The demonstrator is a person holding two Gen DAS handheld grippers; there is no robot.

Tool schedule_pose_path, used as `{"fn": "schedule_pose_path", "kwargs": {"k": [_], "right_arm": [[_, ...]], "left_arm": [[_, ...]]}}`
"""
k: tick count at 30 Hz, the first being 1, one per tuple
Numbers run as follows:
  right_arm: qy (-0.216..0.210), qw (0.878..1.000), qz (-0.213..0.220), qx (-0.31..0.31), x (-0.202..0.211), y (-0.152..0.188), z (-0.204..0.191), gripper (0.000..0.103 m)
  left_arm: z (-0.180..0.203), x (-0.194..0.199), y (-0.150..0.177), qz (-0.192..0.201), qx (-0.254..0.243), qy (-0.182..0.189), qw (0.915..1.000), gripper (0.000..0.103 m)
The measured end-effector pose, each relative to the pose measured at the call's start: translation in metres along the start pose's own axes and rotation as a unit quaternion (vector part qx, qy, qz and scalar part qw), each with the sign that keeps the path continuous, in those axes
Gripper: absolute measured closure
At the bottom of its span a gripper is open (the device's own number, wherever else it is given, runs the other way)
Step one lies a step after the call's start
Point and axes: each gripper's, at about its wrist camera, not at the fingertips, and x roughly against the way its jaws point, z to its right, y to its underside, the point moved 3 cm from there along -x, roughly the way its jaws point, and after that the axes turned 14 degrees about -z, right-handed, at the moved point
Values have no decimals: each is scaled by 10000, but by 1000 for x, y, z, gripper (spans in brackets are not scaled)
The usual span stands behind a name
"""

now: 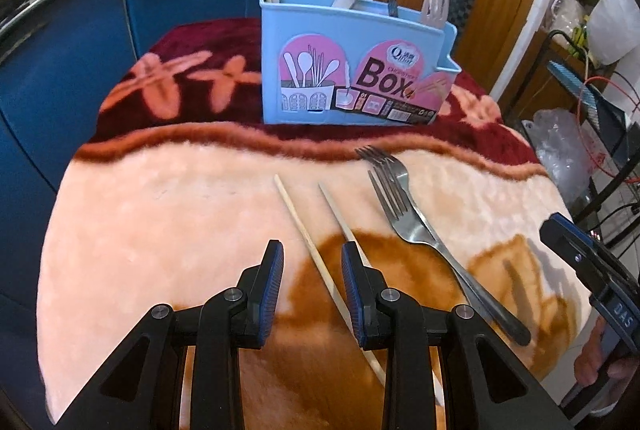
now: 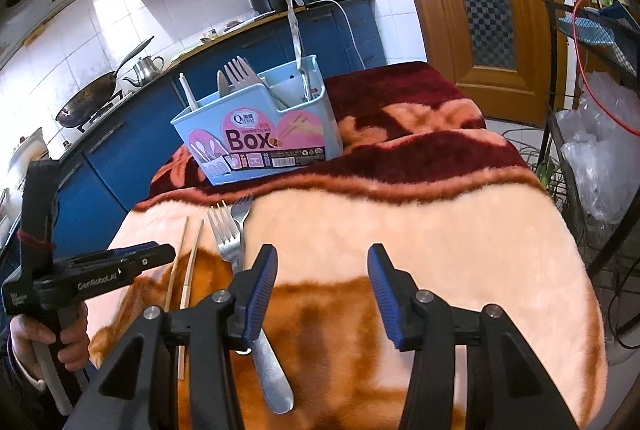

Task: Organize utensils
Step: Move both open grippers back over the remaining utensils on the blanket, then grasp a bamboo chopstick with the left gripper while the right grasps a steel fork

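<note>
Utensils are lying loose on the plush peach-and-maroon blanket [image 1: 160,213] covering the tabletop: 2 pale wooden chopsticks [image 1: 316,262] and 2 steel forks [image 1: 404,218], awaiting the light-blue plastic utensil box [image 1: 352,69]; left tool [image 1: 312,262] is straddling 1 chopstick, jaws narrow, gripping nothing; right tool [image 2: 322,274] is hanging wider, empty, beside the forks.

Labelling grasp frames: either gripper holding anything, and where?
Nothing held. Left gripper is open above the wooden chopsticks; right gripper is open beside the steel forks.

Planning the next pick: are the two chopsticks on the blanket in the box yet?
Out. Both chopsticks lie flat on the blanket, before the blue box.
</note>
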Motion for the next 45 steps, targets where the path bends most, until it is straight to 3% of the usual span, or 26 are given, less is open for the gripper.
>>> {"fn": "schedule_pose_path", "kwargs": {"k": [5, 9, 16, 24, 29, 35, 39, 45], "right_arm": [[-17, 10000, -46, -6, -4, 0, 2, 52], [-28, 10000, -87, -14, -7, 2, 2, 52], [-16, 9998, -179, 56, -13, 0, -3, 52], [-88, 9992, -298, 247, -21, -3, -19, 52], [-166, 9982, -426, 387, -30, -11, -31, 52], [-284, 9958, -711, 503, -49, -32, -40, 53], [-494, 9917, -1049, 563, -66, -44, -46, 65], [-750, 9842, -1493, 583, -90, -60, -54, 68]], "left_arm": [[-5, -9, -10, -207, -13, 157, 9997, 73], [-15, -25, -18, -556, 167, 504, 9970, 89], [-21, -25, -19, -451, 265, 768, 9957, 99], [-28, 1, -14, 76, 373, 974, 9945, 99], [-31, 26, -13, 675, 342, 705, 9946, 99], [-37, 44, -13, 1084, 309, 487, 9924, 99], [-41, 48, -12, 1244, 320, 479, 9906, 99], [-46, 52, -13, 1405, 354, 529, 9880, 99]]}}
